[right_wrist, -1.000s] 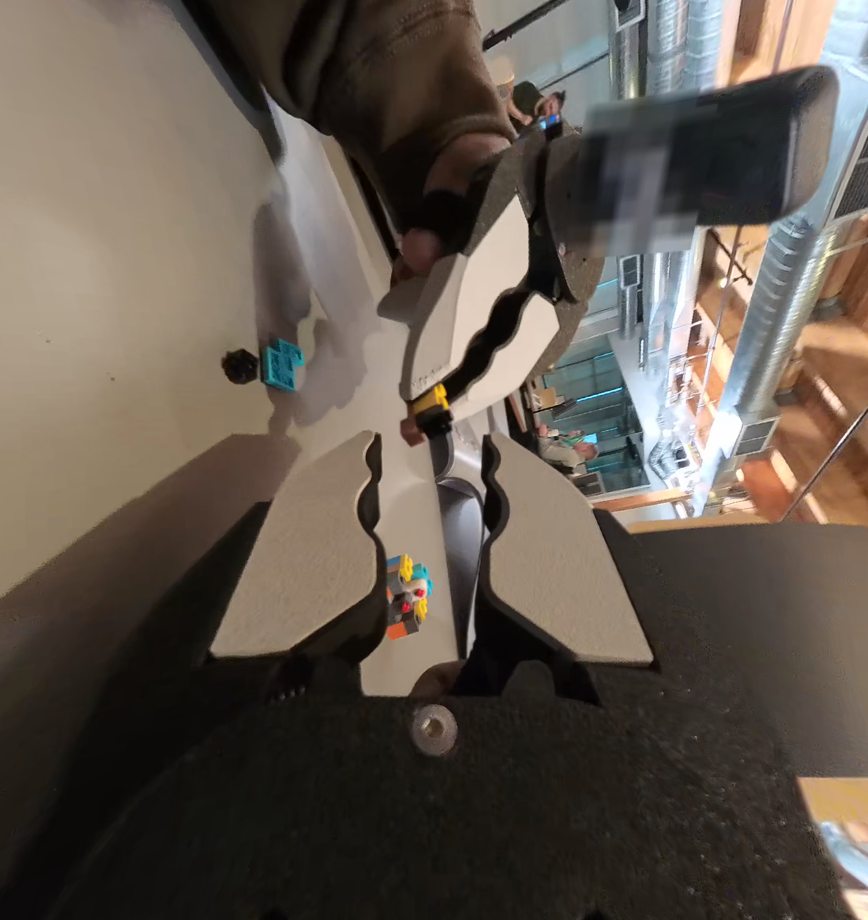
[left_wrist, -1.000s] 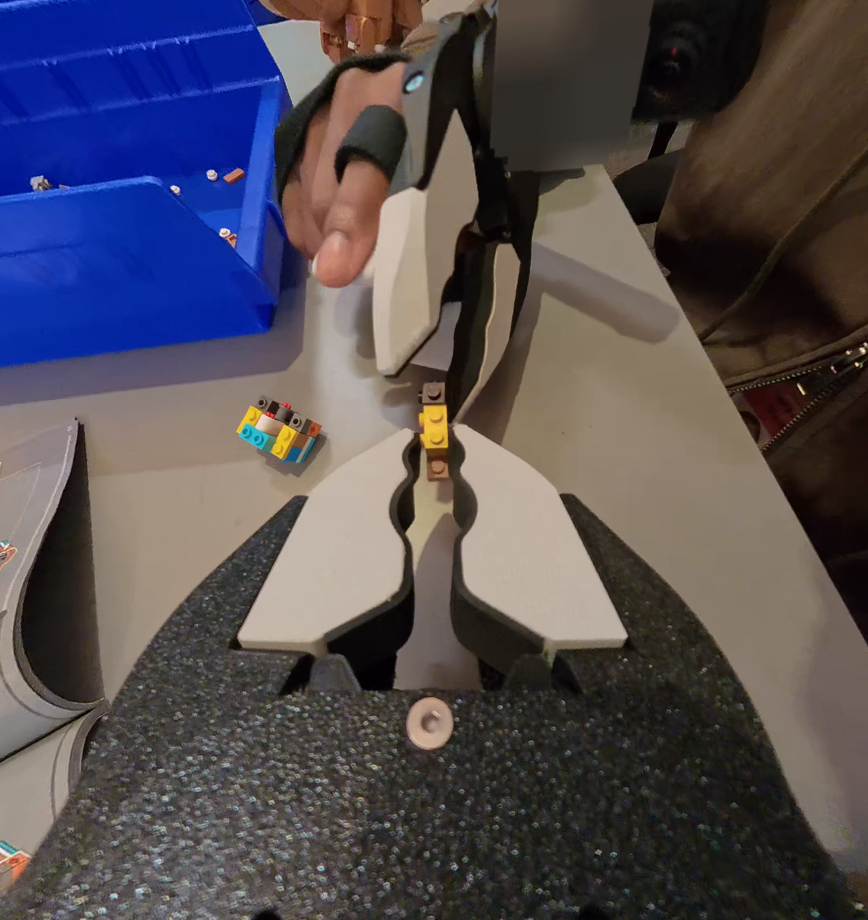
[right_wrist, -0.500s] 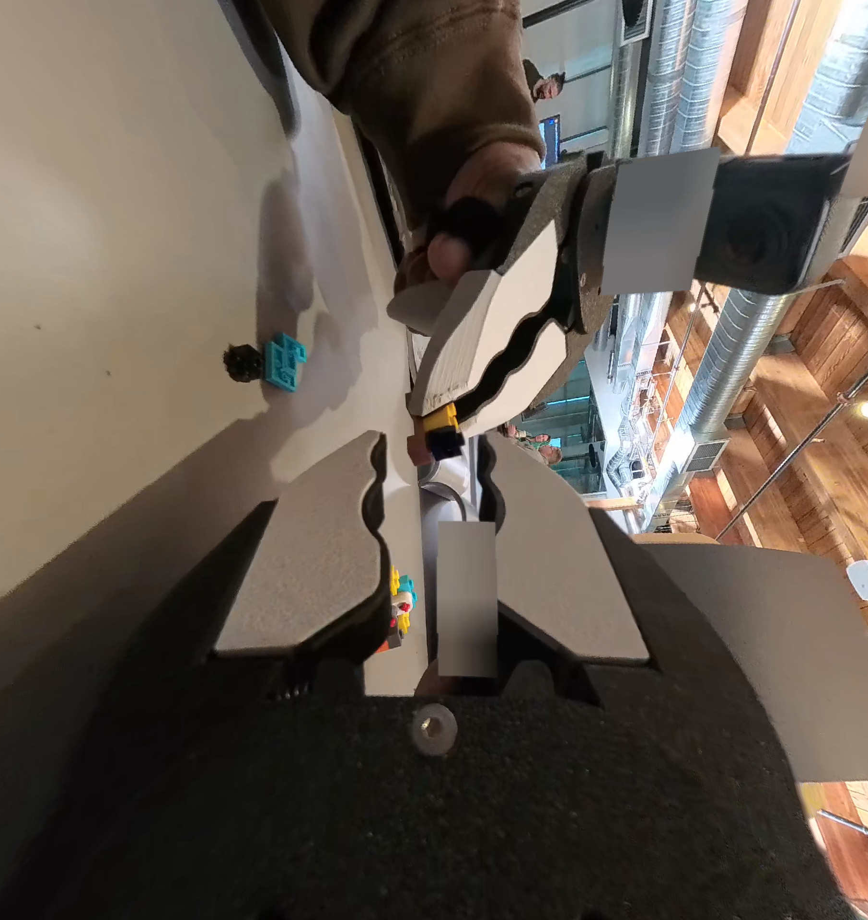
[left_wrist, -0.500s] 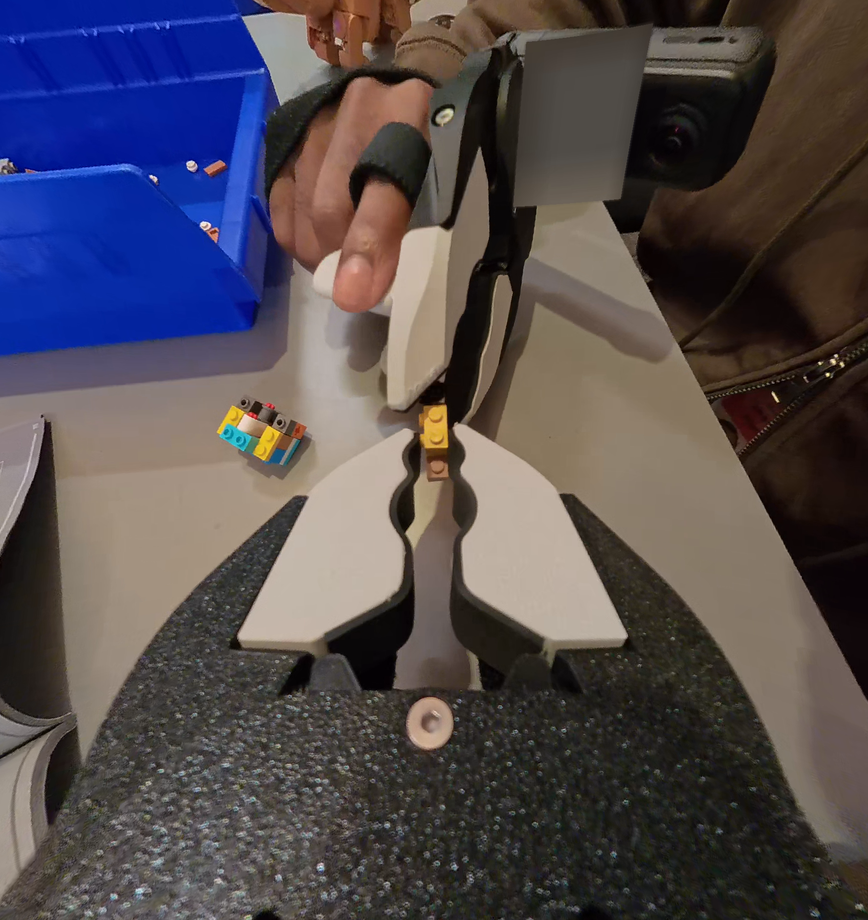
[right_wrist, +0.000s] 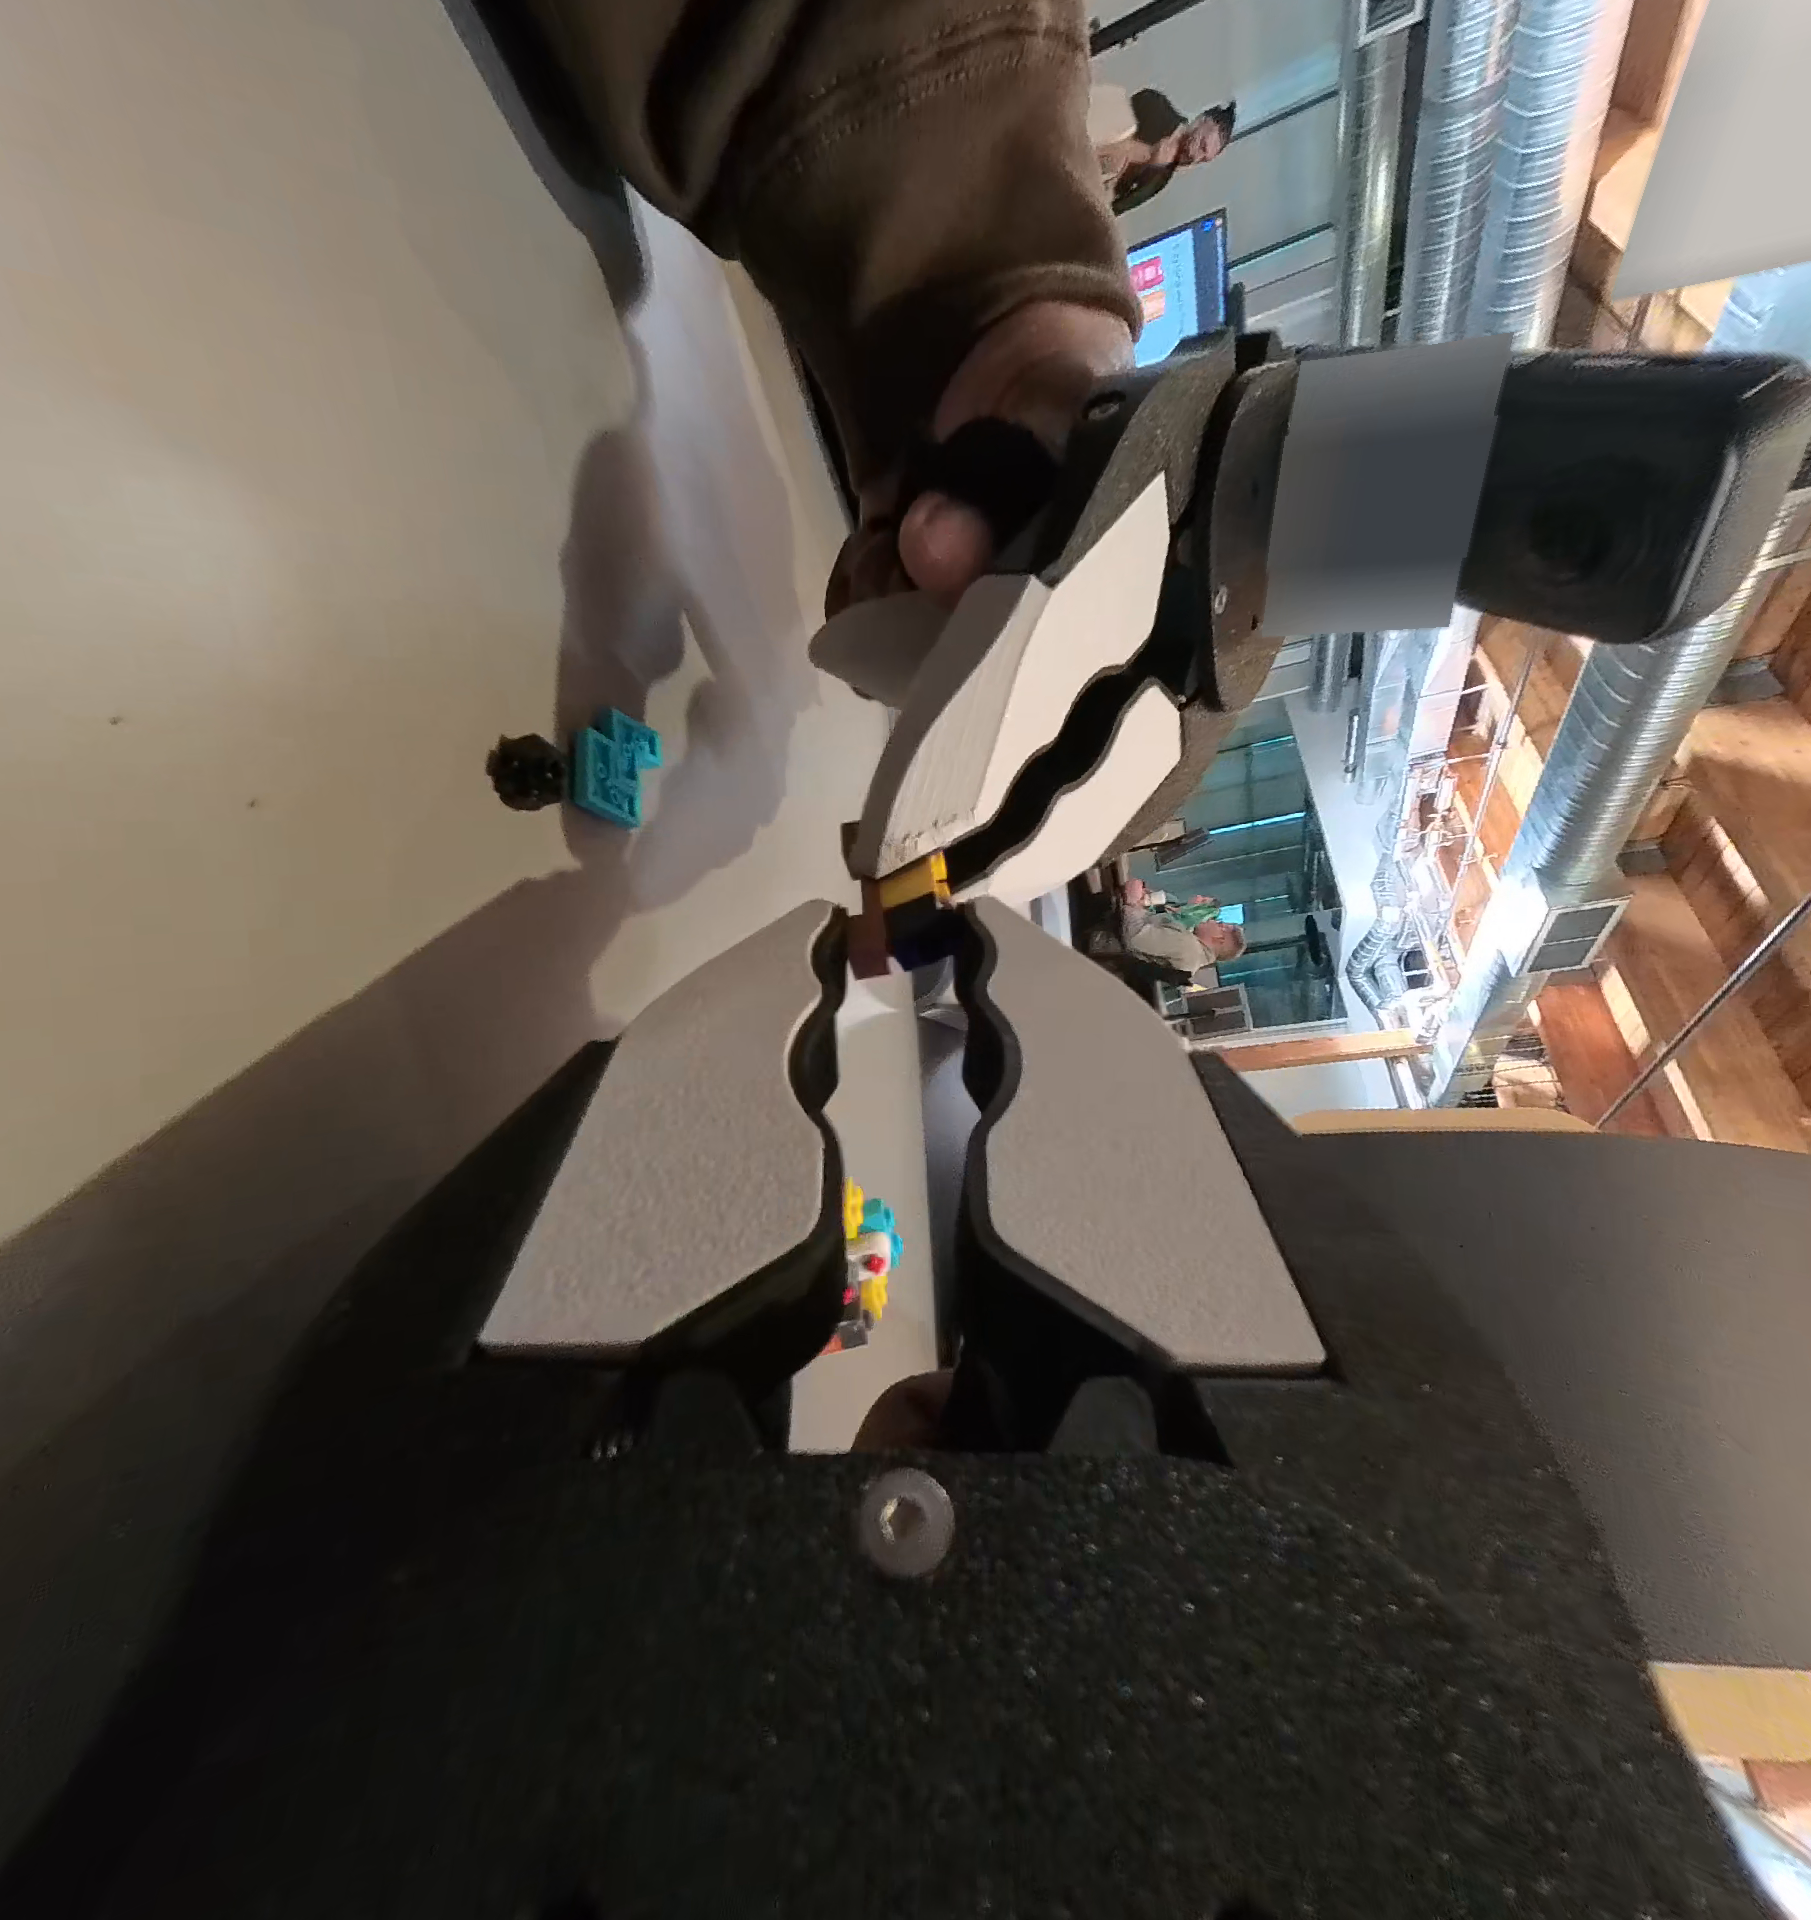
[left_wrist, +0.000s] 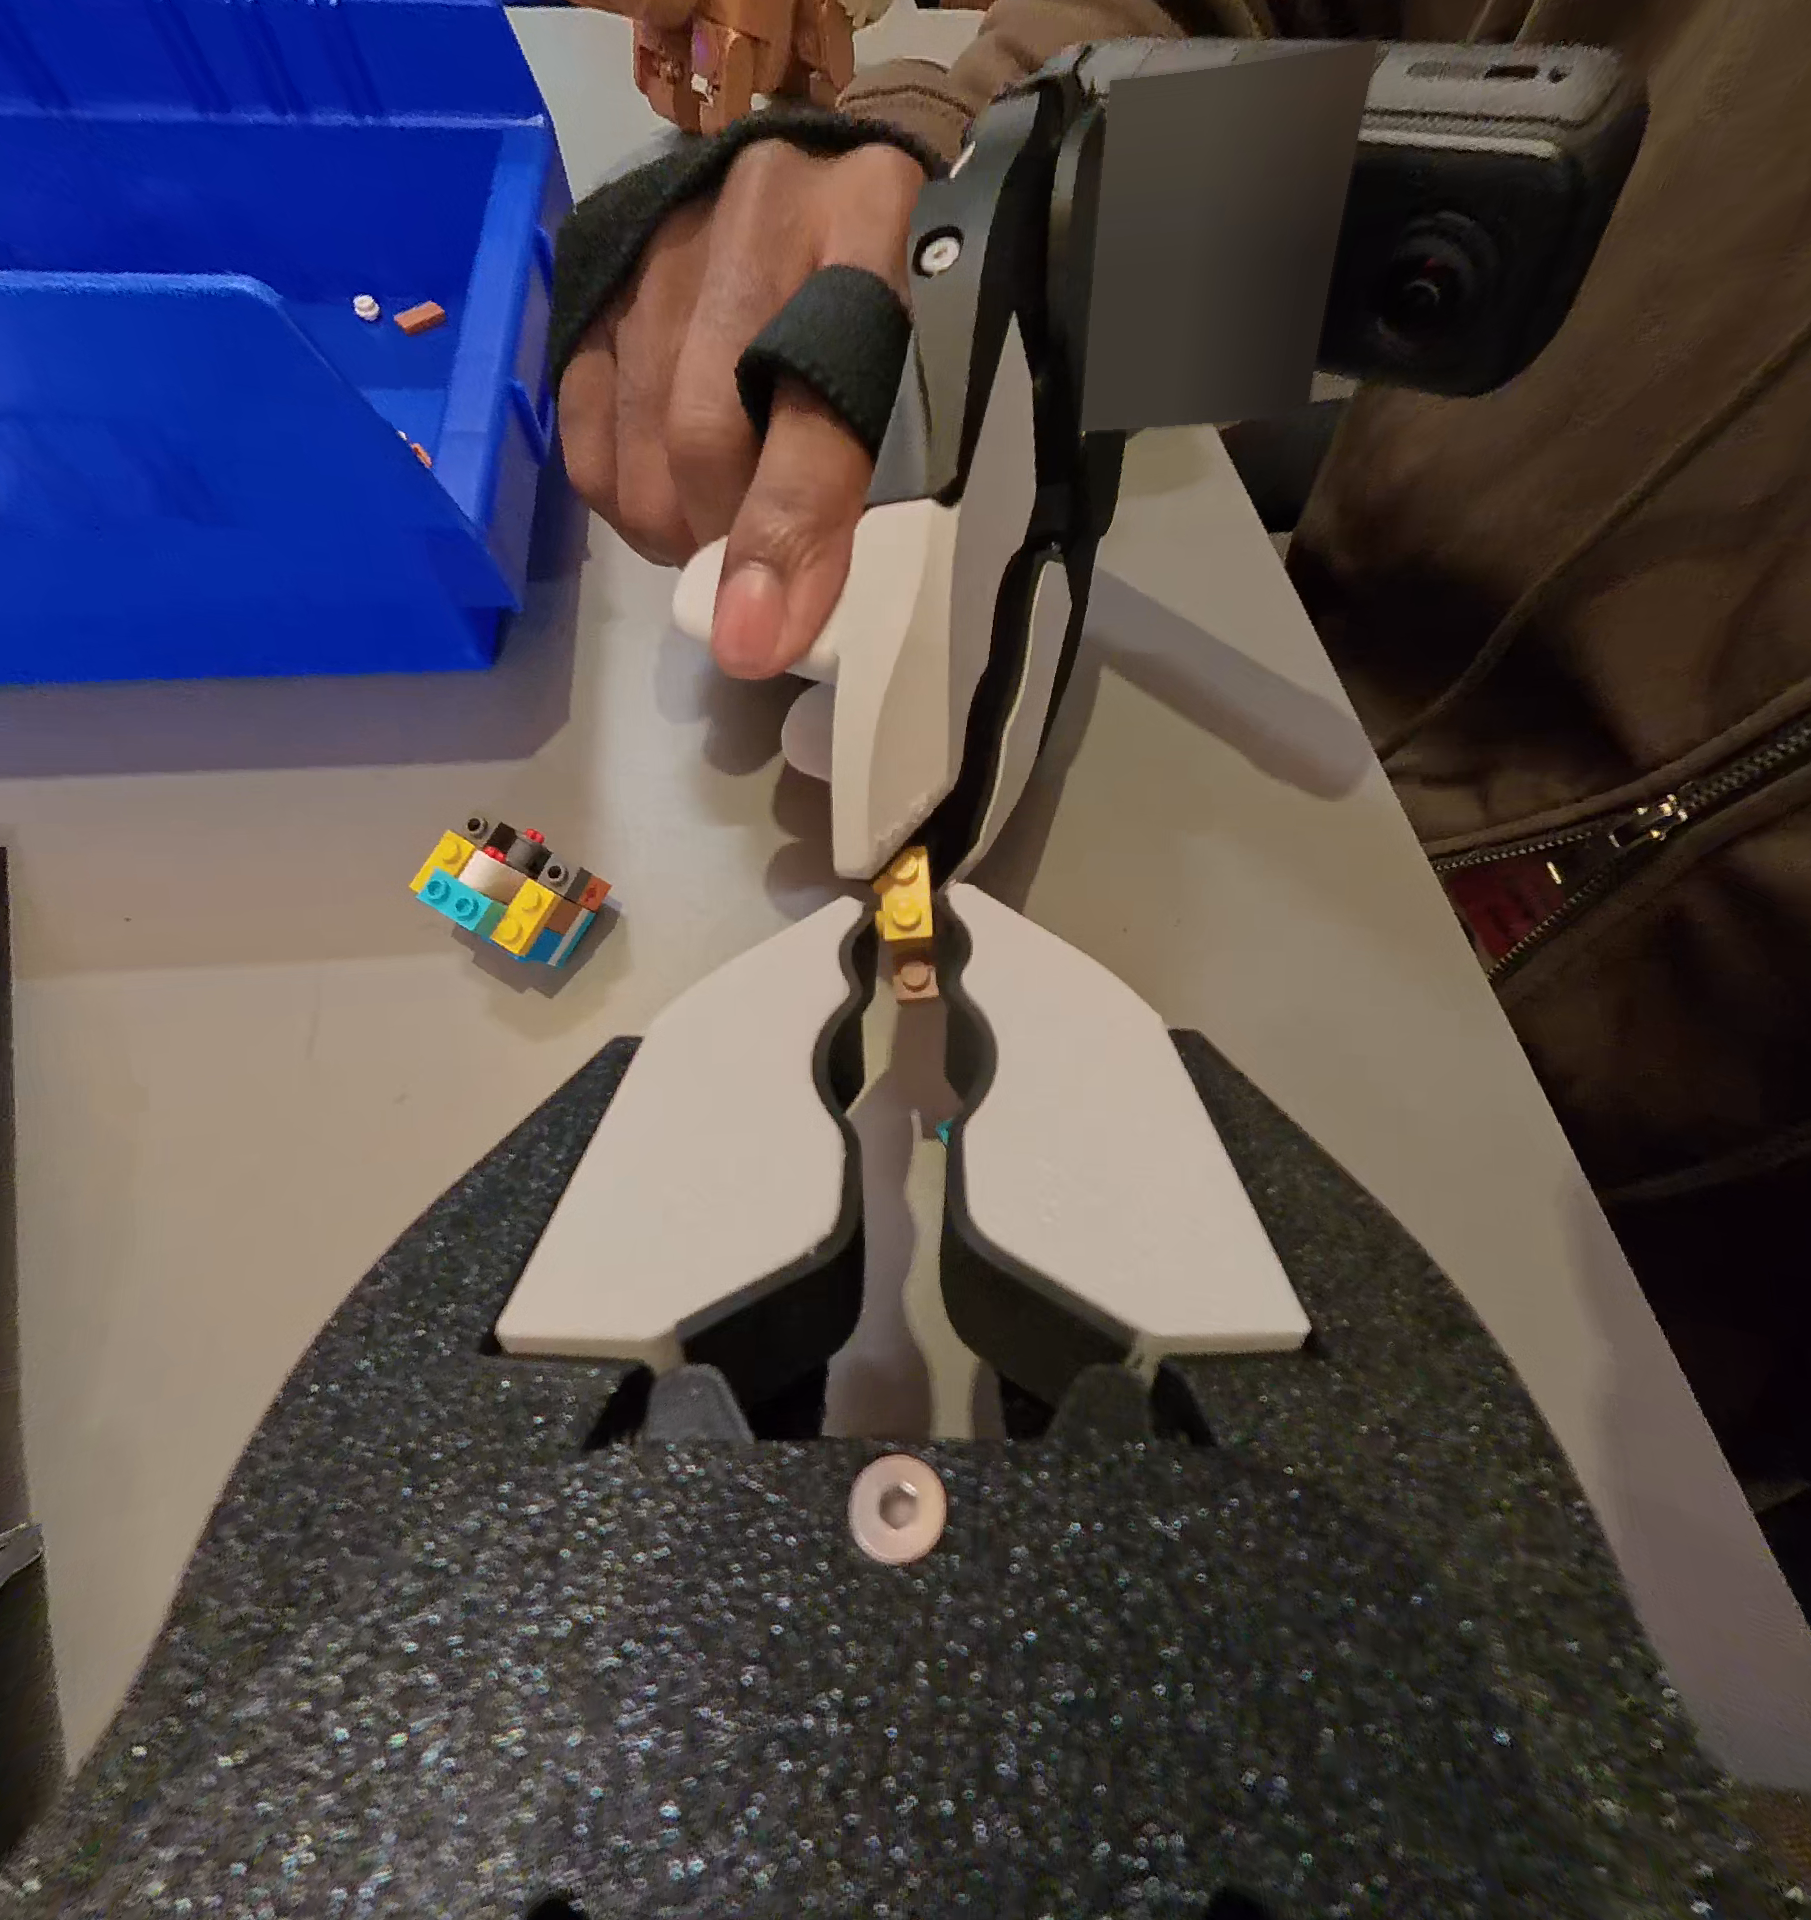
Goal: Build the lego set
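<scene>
Since a moment ago our right gripper [left_wrist: 937, 862] is closing its jaws on the yellow-and-brown brick stack [left_wrist: 906, 928] that our left gripper [left_wrist: 906, 940] is clamping, and uneven squeezing risks popping it onto the table [left_wrist: 257, 1039].

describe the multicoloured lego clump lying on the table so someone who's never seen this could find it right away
Start at the big blue bin in the left wrist view and drop to the bare grey table just in front of it. The lego clump lies there by itself, left of the two claws. Unlike the small yellow-and-brown piece pinched between the claws, it is loose and mixes yellow, teal, black, white and orange bricks.
</scene>
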Demonstrator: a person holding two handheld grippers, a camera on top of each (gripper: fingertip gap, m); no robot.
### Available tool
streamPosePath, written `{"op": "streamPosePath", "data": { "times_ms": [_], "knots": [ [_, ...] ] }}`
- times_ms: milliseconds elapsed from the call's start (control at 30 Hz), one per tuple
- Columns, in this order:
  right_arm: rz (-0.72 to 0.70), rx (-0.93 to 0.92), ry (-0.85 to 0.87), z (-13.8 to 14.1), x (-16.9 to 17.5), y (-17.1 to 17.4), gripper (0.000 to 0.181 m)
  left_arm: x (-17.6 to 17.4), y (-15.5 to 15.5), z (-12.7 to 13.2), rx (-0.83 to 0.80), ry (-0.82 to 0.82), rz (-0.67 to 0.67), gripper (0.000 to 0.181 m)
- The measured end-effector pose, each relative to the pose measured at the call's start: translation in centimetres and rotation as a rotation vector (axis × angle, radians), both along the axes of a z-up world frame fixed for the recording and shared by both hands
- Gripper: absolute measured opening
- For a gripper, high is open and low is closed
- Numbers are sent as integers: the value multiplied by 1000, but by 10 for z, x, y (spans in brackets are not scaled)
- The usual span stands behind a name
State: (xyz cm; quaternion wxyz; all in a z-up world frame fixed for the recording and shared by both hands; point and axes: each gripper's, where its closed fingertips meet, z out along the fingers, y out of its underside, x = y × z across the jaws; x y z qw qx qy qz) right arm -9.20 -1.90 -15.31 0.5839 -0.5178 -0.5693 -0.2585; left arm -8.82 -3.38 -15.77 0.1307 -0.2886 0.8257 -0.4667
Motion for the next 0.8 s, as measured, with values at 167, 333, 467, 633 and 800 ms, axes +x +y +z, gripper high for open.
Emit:
{"op": "streamPosePath", "data": {
  "times_ms": [167,333,467,633,800],
  "knots": [
    [-12,-32,20,-1,1,1,19,1,1,0,4,-7,5,10],
    [-13,-32,40,-1,2,1,21,1,0,1,3,-20,-2,10],
    [-15,-38,44,-2,2,1,21,1,0,0,8,-20,-2,10],
    [-12,-36,34,-2,3,0,21,2,-1,0,-2,-16,-1,10],
    [-11,-59,32,-4,3,-1,21,2,-2,-2,-8,-3,-1,10]
  ]
}}
